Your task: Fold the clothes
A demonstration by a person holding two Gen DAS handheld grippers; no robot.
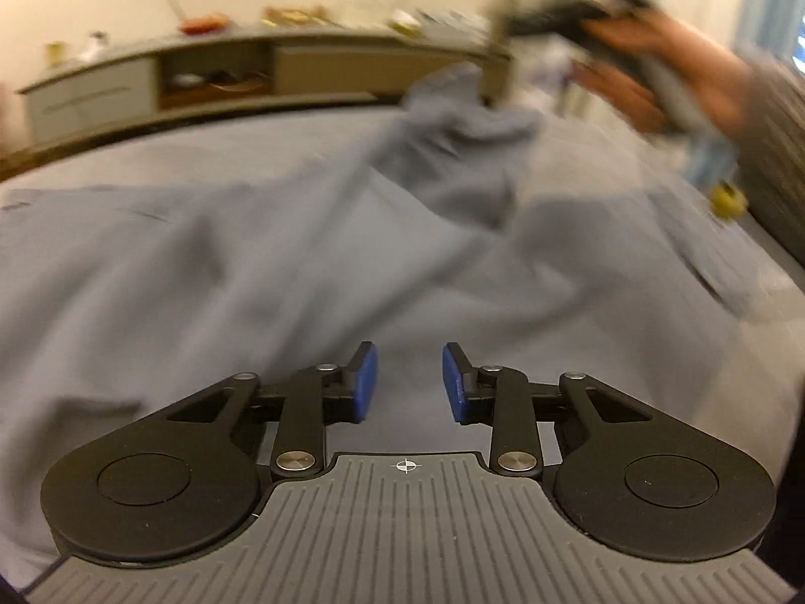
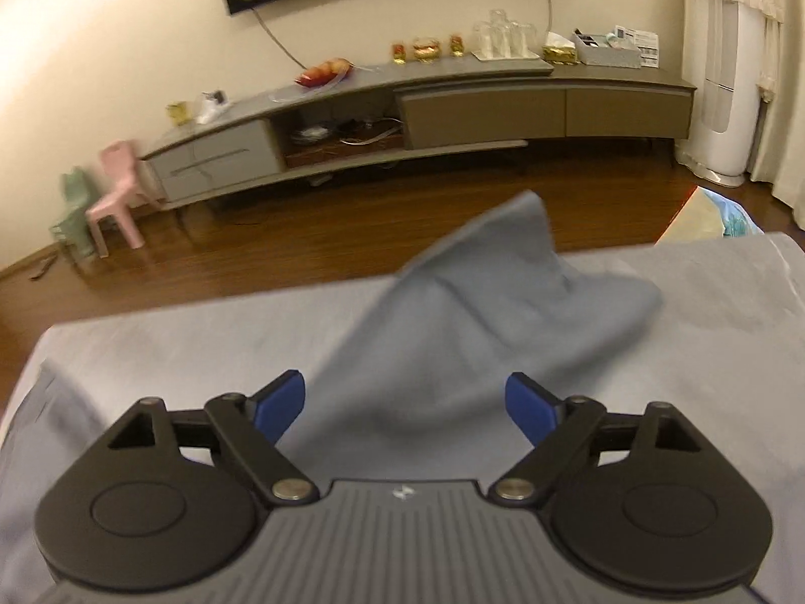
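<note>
**Raised fold lies far-right of left tool, straight ahead of right tool**

The grey garment (image 1: 241, 261) is spread over the table (image 2: 729, 302), with one flap (image 2: 503, 292) standing up at the far side. The left tool (image 1: 409, 383) is narrow w/ nothing between its pads. The right tool (image 2: 405, 410) is wide, empty, and centred on the flap, so it seems the nearer one. The flap's long axis runs near-to-far.

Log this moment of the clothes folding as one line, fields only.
left gripper: open, empty | right gripper: open wide, empty | grey garment: on bed, one part flipped up mid-air | fold: unfinished
</note>
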